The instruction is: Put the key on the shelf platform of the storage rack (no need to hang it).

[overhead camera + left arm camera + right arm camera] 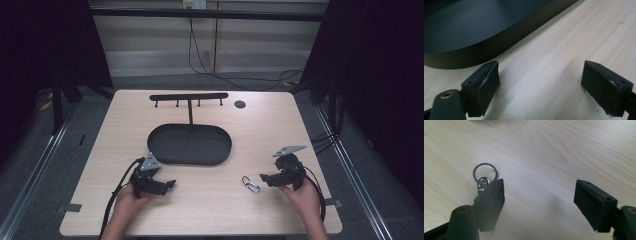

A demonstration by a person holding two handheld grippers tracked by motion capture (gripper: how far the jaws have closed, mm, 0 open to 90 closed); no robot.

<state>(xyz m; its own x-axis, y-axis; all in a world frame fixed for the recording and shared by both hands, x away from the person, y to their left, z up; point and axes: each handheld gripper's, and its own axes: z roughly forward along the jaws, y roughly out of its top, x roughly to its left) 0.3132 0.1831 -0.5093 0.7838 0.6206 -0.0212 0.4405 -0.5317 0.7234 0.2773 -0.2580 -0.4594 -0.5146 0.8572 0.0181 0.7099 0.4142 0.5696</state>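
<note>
A small metal key ring with a clasp [251, 184] lies flat on the wooden table, front right of centre. My right gripper [263, 176] hovers just right of it, jaws open and empty. In the right gripper view the ring [485, 171] lies outside the gap of that gripper [540, 187], and one fingertip [491, 200] covers the clasp's lower part. My left gripper [170, 184] is held open at the front left, below the black oval tray [190, 145]. In the left gripper view the left gripper [541, 72] has only bare wood between its jaws, with the tray's wall [486, 47] just ahead.
A black rack with several small hooks [189, 96] stands on a post behind the tray. A round cable hole [240, 104] sits at the back right of the table [210, 210]. Cables trail from both grippers toward the front edge.
</note>
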